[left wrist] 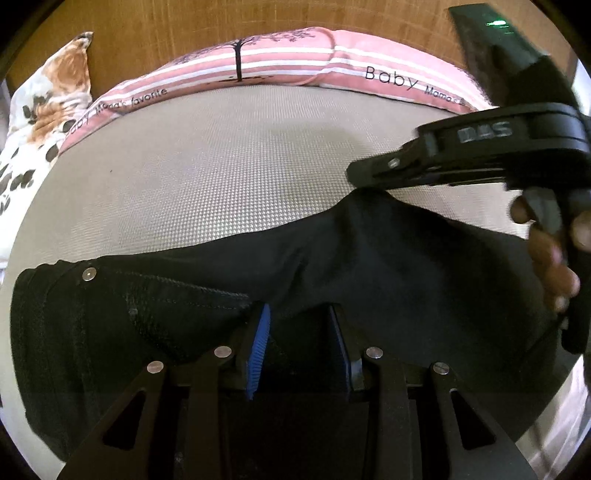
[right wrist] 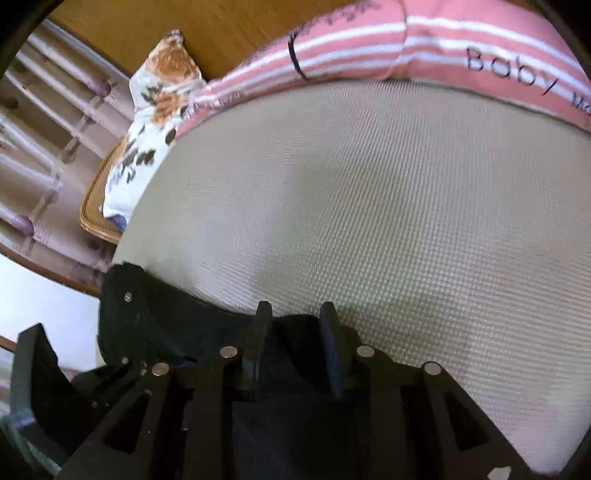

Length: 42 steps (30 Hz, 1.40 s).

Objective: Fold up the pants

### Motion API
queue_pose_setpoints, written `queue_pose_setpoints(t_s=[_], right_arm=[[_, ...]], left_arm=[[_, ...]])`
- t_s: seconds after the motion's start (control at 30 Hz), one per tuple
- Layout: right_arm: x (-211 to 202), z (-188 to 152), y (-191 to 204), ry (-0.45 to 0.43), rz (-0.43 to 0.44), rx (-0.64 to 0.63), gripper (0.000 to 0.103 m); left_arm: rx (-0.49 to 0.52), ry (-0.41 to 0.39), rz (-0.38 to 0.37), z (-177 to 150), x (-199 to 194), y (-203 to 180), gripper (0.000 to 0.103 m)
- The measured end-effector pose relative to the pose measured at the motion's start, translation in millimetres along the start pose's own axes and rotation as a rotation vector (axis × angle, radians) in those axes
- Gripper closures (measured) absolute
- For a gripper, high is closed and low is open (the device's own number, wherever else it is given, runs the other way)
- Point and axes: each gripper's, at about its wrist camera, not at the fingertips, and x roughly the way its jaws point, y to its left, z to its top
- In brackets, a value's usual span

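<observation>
Pillow [left wrist: 391, 79] lettering "Baby", gripper [left wrist: 369, 173] (right) marked "DAS"

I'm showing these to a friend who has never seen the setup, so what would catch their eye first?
First, the black pants sprawled across the near part of the pale textured mattress, with the left claw over them and the right claw at a raised fold of the fabric. Next, the pink striped blanket printed with "Baby" along the far edge, against a wooden headboard. A floral pillow sits at the far left corner.
</observation>
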Motion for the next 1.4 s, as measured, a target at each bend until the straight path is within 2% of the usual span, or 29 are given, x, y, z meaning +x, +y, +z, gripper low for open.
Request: queue_pose_setpoints(t_s=[0.1,0.2,0.33,0.5,0.6,0.67,0.73,0.8,0.9,1.03,1.1,1.27,1.37,1.4], right_arm=[[-24,-10,6,-0.045,-0.029,-0.024,0.073],[-49,-26,8,-0.079,-0.091,-0.052,0.071],[-75,-55,-4,-0.101,-0.153,-0.026,0.071],[-94,-92,-28,-0.113,-0.23,0.03,0.071],[-94,-108,-46,-0.099,-0.293,0.063,0.071],[-96,-116,-54,-0.097,-0.338,0.064,0.073],[-101,-122,-65,-0.103,-0.425,0.056,0.074],[-108,-128,-83,-0.118,-0.471,0.068,0.081],[-128,-133,-110,-0.147,-0.489,0.123,0.084],[-159,-143,-138,-0.173,-0.56,0.199,0.075],[-180,-153,-139,-0.205,-0.553,0.221,0.073],[-216,-203,-142,-0.224,-0.501,0.266,0.067],[-225,-238,-156,-0.19,-0.53,0.307,0.067],[-230,-250,-165,-0.183,-0.543,0.344,0.067]], left_arm=[[0.001,-0.01,0.025,1,-9,-7,0.062],[0.005,-0.031,0.006,3,-16,-15,0.061],[0.045,-0.042,-0.012,8,-16,-33,0.059],[0.088,-0.032,-0.053,19,3,-62,0.059],[0.132,-0.028,-0.011,27,25,-72,0.059],[0.126,-0.032,-0.011,31,33,-69,0.06],[0.11,-0.021,-0.018,34,34,-67,0.059],[0.108,-0.018,-0.022,35,34,-67,0.059],[0.106,-0.018,-0.015,33,33,-66,0.059],[0.117,-0.014,0.026,30,27,-71,0.059],[0.142,-0.015,0.026,23,18,-76,0.059],[0.193,-0.009,-0.009,-8,-4,-79,0.058],[0.205,0.029,0.03,-30,-3,-73,0.056],[0.198,0.02,0.029,-33,-4,-70,0.054]])
